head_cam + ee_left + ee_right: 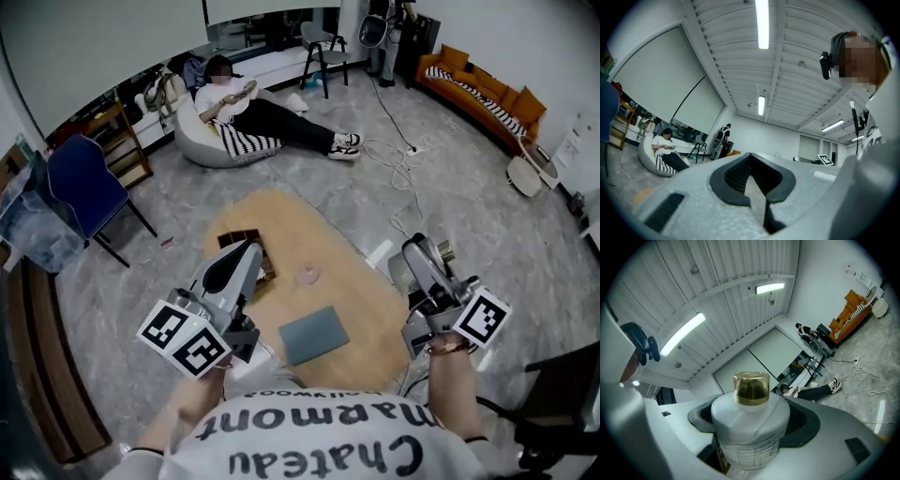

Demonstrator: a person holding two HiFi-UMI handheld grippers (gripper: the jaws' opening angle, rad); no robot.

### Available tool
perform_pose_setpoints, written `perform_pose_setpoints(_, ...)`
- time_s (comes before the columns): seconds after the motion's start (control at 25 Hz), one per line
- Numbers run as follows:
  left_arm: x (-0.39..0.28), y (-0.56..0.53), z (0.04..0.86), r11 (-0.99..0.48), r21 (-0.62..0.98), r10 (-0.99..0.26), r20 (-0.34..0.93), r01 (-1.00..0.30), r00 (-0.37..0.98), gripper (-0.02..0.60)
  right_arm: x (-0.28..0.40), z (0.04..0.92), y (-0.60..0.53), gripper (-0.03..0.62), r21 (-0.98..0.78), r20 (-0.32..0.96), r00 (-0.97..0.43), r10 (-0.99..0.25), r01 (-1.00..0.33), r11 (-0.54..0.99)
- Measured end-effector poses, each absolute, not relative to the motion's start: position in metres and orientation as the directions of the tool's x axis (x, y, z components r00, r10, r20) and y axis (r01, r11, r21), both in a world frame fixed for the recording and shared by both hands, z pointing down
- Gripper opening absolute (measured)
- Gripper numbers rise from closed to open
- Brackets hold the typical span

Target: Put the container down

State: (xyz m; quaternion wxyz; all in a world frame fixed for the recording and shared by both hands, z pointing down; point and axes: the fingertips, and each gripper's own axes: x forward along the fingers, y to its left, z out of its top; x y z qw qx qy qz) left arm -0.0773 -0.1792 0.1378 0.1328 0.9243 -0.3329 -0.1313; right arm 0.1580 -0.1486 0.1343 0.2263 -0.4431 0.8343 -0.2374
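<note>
Table (pixel 364 302): grey pad (pixel 314 335) at near edge, dark box (pixel 242 240) far left, small pink thing (pixel 308 275) mid-table. Right side and far end bare. Bottle (pixel 751 408) fills right gripper (pixel 753 437) jaws.

Your room: white walls (pixel 94 37), pale grey floor (pixel 450 216).
You stand over an oval wooden tabletop (pixel 356 291); blue chair (pixel 82 187) at your left, orange sofa (pixel 478 94) far right, a person (pixel 253 117) on a beanbag (pixel 202 148) ahead, strip lights (pixel 762 23) overhead.
</note>
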Motion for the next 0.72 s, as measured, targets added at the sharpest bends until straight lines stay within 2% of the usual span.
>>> perform_pose_setpoints(0.28, -0.057, -0.254, 0.138, -0.806, 0.308, -0.57, -0.177, -0.505, 0.802, 0.014, 0.164, 0.153, -0.203, 0.345, -0.617, -0.113, -0.437, -0.892, -0.672, 0.408)
perform_pose_setpoints(0.44, -0.053, -0.289, 0.152, -0.824, 0.333, -0.536, -0.194, -0.459, 0.822, 0.014, 0.171, 0.186, -0.232, 0.345, -0.643, -0.041, -0.392, -0.919, -0.694, 0.325)
perform_pose_setpoints(0.72, -0.042, -0.339, 0.197, -0.819, 0.37, -0.506, -0.102, -0.439, 0.857, 0.014, 0.175, 0.245, -0.274, 0.345, -0.684, 0.052, -0.352, -0.935, -0.694, 0.223)
